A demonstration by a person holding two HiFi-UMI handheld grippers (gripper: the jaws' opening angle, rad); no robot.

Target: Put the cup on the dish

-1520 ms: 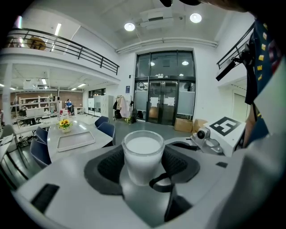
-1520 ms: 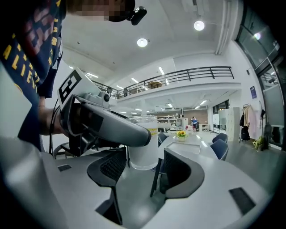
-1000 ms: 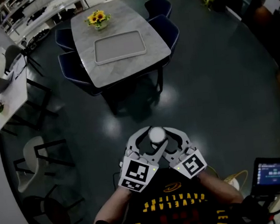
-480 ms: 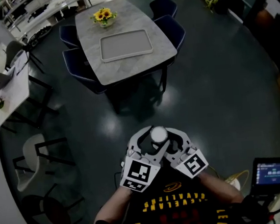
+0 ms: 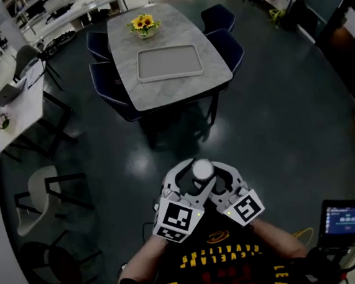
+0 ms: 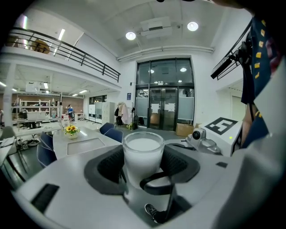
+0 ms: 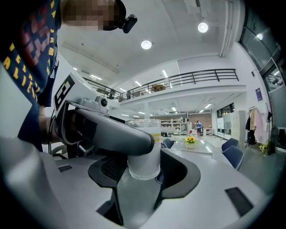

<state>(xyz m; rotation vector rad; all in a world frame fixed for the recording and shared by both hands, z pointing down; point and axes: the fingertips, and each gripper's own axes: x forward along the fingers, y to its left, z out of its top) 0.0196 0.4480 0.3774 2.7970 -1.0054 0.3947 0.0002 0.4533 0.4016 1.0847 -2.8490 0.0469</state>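
Observation:
A white cup is held low in front of the person's chest, between both grippers. My left gripper and right gripper meet around it from either side. In the left gripper view the cup stands upright between the dark pads, with the left gripper shut on it. In the right gripper view the cup sits in the right gripper, and the other gripper's finger crosses in front. A grey rectangular dish lies on the far marble table.
Yellow flowers stand at the table's far end. Blue chairs flank the table on both sides. Dark floor lies between the person and the table. A white chair and a side desk are on the left, a screen at lower right.
The table and dish have shifted right in the head view. Both grippers and the cup keep the same place in front of the body.

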